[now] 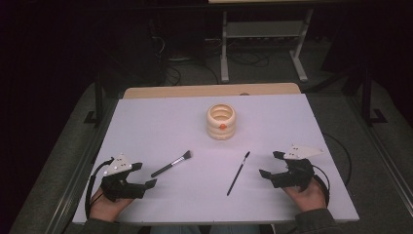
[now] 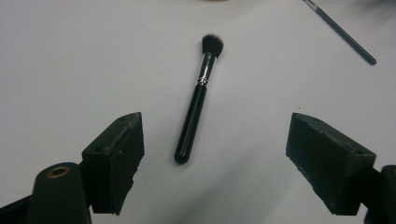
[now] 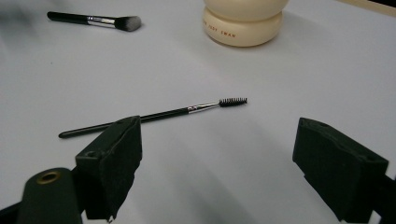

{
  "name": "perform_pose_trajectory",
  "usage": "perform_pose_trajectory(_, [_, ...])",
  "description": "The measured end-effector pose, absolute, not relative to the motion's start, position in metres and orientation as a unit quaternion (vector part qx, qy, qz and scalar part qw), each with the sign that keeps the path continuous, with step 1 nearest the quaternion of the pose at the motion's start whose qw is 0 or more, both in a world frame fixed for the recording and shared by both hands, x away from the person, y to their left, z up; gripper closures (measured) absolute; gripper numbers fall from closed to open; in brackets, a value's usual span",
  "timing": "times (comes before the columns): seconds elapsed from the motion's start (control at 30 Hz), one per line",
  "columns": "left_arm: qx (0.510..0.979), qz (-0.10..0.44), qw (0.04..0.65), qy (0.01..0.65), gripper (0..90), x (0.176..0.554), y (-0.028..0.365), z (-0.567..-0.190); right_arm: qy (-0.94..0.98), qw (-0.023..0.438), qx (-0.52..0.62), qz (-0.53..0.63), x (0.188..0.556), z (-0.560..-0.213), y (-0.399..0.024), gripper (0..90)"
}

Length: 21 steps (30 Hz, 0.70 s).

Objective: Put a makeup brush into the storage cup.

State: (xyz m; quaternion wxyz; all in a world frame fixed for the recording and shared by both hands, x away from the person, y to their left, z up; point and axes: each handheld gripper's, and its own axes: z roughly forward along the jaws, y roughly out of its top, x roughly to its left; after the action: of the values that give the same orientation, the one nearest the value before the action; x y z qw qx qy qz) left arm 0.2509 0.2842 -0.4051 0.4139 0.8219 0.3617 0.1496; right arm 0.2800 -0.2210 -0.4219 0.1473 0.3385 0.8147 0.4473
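While our left gripper (image 1: 140, 176) rests wide open and empty on the counter (image 1: 146, 122), the powder brush (image 1: 171, 163) lies just at its 1 o'clock. Our right gripper (image 1: 272, 164), equally wide and empty, has the spoolie brush (image 1: 238, 173) at its 9 o'clock; the cream jar (image 1: 220, 122) stands at 11.

The table top (image 1: 146, 126) is a matt, smooth white sheet, with a strip of pale wood (image 1: 195, 91) along its far edge. The powder brush (image 2: 196, 100) has a glossy black handle, a bright metal ferrule and soft dark bristles. The spoolie brush (image 3: 154, 115) is thin — black handle, small metal collar, wiry head. The ribbed holder (image 1: 220, 121) looks like smooth cream plastic — slightly shiny.
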Motion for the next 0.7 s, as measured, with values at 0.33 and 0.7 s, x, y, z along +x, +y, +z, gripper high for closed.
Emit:
perform_pose_trajectory(0.33, [0.827,0.144,0.408,0.359,19.3,0.2513,0.2837,-0.4060,0.811,0.141,0.343,0.452,0.2800,-0.4218,-0.2234,14.8])
perform_pose_trajectory(0.7, [0.830,0.137,0.409,0.354,19.6,0.2508,0.2804,-0.3990,0.811,0.145,0.340,0.454,0.2780,-0.4184,-0.2219,14.8])
